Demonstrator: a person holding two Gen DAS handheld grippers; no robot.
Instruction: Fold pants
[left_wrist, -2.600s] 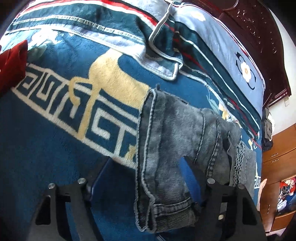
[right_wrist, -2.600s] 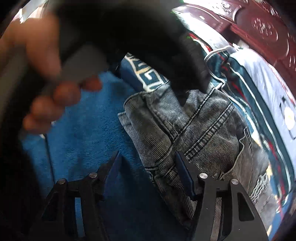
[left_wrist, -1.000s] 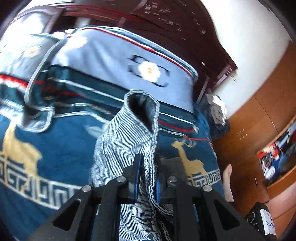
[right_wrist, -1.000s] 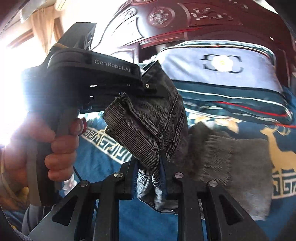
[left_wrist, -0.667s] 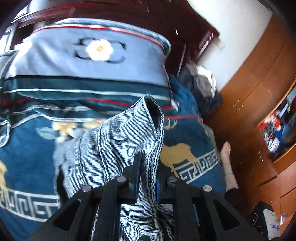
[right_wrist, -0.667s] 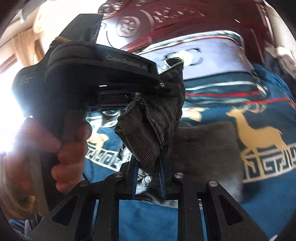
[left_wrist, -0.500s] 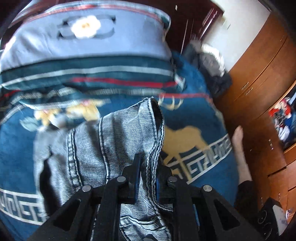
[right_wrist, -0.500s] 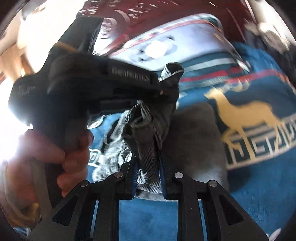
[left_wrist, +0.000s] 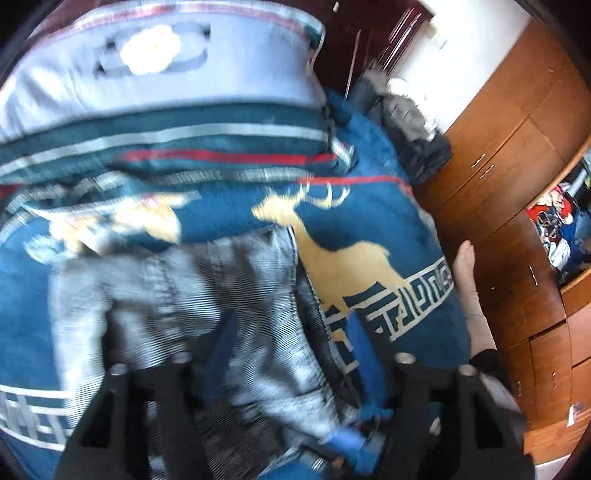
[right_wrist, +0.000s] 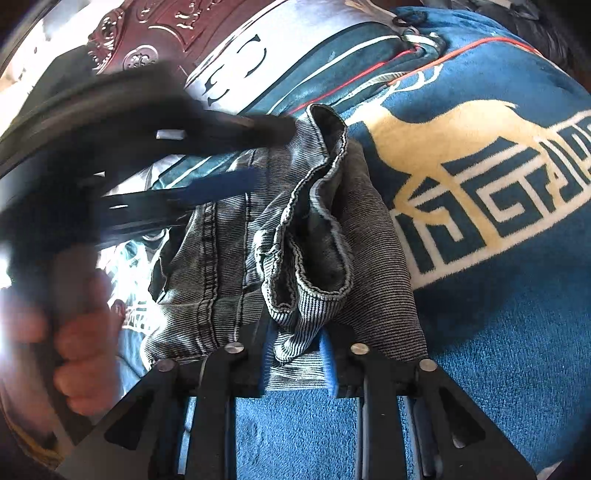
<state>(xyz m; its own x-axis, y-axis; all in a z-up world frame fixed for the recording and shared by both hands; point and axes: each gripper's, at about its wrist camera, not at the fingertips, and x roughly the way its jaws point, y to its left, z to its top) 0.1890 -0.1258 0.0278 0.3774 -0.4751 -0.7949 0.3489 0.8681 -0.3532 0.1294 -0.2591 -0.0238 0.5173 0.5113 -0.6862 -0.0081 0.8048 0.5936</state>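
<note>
**Both tools letting go over the folded pants**

Nearest in the right wrist view, the right tool (right_wrist: 295, 363) has its jaws opening, with a bunched hem of the grey pants (right_wrist: 314, 229) still lying between the blue pads; whether the pads still press the cloth cannot be told for sure, though a gap shows on one side. The pants lie doubled over on the blue bed blanket (right_wrist: 498, 314), the striped hem edge curled on top of the darker layer beneath.

In the left wrist view, the left tool (left_wrist: 291, 354) is spreading wide, its fingers well apart, and the blurred grey denim (left_wrist: 207, 295) lies loose between and beyond them, resting on the blanket.

To the left in the right wrist view, a hand (right_wrist: 81, 347) grips the left tool's handle. Farther off, the tan deer pattern (left_wrist: 332, 251) sits just beside the pants, then the grey-blue pillow (left_wrist: 166, 66), the dark carved headboard (right_wrist: 147, 37) and the wooden wardrobe (left_wrist: 517, 129). A bare foot (left_wrist: 465, 266) shows beside the bed.
</note>
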